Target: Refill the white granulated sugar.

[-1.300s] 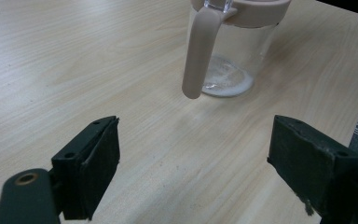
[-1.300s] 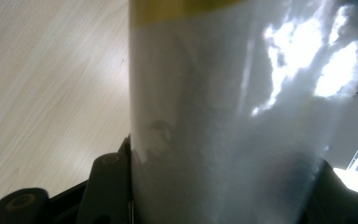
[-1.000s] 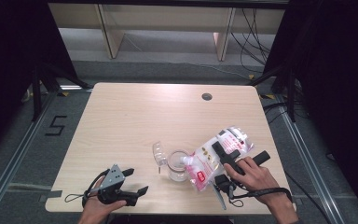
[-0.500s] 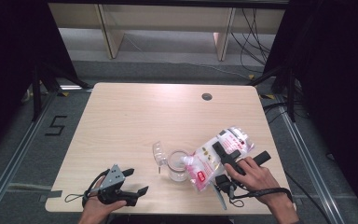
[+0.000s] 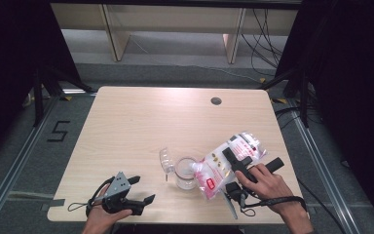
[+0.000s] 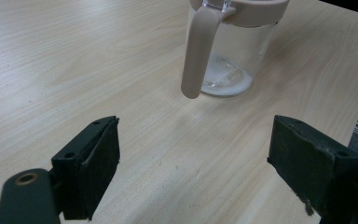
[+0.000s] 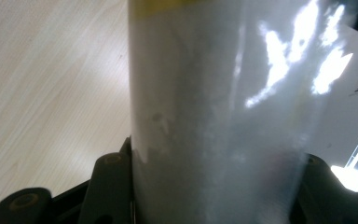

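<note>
Left gripper view: clear glass jar (image 6: 228,51), smooth beige handle (image 6: 195,51).

Glossy plastic bag (image 5: 224,163), matt wooden table (image 5: 141,122)

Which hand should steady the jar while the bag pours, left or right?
Left. The left gripper is open and empty, facing the jar and its handle. The right gripper is shut on the bag, tilted over the jar's mouth.
</note>
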Tool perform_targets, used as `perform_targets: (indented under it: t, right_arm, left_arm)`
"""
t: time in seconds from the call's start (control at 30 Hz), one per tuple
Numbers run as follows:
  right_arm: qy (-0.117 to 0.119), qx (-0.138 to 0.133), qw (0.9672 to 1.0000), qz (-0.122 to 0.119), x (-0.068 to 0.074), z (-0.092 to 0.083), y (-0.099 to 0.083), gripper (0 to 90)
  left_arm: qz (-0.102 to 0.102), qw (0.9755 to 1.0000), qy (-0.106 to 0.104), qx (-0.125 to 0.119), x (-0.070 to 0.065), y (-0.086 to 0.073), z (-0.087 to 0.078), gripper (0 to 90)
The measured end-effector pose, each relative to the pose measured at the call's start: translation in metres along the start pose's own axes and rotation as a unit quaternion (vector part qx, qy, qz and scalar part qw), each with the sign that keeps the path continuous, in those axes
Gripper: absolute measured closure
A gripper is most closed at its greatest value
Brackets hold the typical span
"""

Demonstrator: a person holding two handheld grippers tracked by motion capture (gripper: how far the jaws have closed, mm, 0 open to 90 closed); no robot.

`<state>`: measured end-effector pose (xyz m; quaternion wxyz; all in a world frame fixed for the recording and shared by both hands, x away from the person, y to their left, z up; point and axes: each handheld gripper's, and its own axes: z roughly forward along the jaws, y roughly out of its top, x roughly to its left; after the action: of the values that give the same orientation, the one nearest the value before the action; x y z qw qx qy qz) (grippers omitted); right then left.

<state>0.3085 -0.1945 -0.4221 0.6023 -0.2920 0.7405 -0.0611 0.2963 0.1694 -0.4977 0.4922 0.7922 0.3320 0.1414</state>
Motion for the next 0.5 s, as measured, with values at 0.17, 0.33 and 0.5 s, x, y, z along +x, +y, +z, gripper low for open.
perform_targets:
  t: [0.17, 0.33, 0.5]
  right_arm:
    - [0.004, 0.001, 1.0000, -0.007, -0.0007, -0.0001, -0.0003, 53.4]
    - [0.003, -0.005, 0.9996, -0.028, -0.0025, 0.0010, -0.0006, 53.5]
    - [0.001, -0.008, 0.9997, -0.023, -0.0025, 0.0010, 0.0005, 53.6]
  left_arm:
    - [0.003, 1.0000, 0.000, 0.000, 0.0007, 0.0002, -0.0007, 16.0]
    - [0.004, 1.0000, 0.002, 0.002, 0.0006, 0.0002, -0.0006, 16.0]
    - [0.005, 1.0000, 0.000, 0.001, 0.0011, 0.0002, -0.0007, 16.1]
